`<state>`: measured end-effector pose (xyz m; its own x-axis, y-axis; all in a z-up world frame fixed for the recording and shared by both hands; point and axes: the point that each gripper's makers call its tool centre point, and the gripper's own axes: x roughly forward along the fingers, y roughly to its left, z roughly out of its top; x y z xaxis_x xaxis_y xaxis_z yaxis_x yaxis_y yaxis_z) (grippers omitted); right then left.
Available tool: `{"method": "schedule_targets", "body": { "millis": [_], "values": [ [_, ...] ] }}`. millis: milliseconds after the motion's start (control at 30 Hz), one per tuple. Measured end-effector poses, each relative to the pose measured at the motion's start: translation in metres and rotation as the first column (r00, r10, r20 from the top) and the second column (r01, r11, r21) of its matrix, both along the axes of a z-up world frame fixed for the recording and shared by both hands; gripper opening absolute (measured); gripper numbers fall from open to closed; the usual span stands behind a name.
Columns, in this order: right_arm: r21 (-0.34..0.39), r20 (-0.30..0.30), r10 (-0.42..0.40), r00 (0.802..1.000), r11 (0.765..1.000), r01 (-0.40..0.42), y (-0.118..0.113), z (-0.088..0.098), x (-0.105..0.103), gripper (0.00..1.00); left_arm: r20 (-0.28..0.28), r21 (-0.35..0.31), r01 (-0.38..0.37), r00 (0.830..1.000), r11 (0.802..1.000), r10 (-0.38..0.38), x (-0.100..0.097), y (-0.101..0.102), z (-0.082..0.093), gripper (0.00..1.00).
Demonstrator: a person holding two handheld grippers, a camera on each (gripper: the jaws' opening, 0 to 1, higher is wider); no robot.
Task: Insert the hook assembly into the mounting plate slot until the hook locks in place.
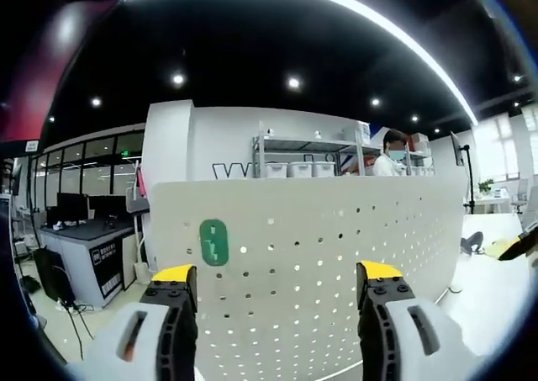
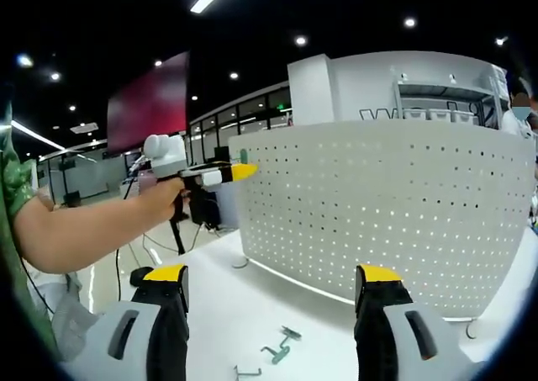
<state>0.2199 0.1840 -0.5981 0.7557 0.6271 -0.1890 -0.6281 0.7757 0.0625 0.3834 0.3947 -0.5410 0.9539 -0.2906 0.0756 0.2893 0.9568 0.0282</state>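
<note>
The pegboard (image 1: 336, 255) stood upright across the middle of the left gripper view, its rows of holes facing the camera, presumably so a hook could be pushed straight in from the front. A green hook (image 1: 213, 242) already sat on it at centre left, just above the left gripper's (image 1: 275, 301) near jaw; the jaws stood wide apart with nothing between them, so that tool was released, and it was probably held up close to the board to steady or inspect rather than to carry. In the right gripper view the same left gripper (image 2: 220, 176) appeared at upper left in a person's hand (image 2: 164, 198), its yellow tips reaching the board's left edge (image 2: 244, 196) beside the green hook (image 2: 243, 156). The right gripper (image 2: 271, 301) was also spread and empty, low over the white table (image 2: 252, 305). Two loose hooks (image 2: 280, 345) lay flat on the table at bottom centre, between that gripper's jaws but beyond them and untouched, with a smaller metal piece (image 2: 247, 371) just below. They looked like the parts still to be mounted, so the right tool's low position suited a pick-up.
</note>
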Motion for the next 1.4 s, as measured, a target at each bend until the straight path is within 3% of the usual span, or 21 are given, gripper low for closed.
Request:
{"method": "schedule_targets", "body": {
  "millis": [367, 667, 833, 1400],
  "values": [
    [0.009, 0.01, 0.005, 1.0, 1.0, -0.005, 0.0, 0.003, -0.007, 0.83, -0.017, -0.004, 0.044, 0.999, 0.999, -0.044, -0.029, -0.011, -0.006, 0.8],
    [0.012, 0.008, 0.004, 1.0, 1.0, -0.004, -0.002, 0.002, -0.014, 0.82, -0.043, 0.011, 0.08, 0.996, 0.997, -0.079, -0.064, -0.027, -0.016, 0.79],
    [0.011, 0.013, 0.002, 1.0, 1.0, -0.002, -0.004, 0.003, -0.018, 0.82, -0.055, -0.012, 0.093, 0.994, 0.996, -0.094, -0.082, -0.029, -0.022, 0.79],
    [-0.002, -0.005, -0.013, 1.0, 1.0, 0.013, -0.015, -0.008, -0.031, 0.82, -0.133, -0.023, 0.149, 0.979, 0.988, -0.151, -0.145, -0.054, -0.057, 0.77]
  ]
}}
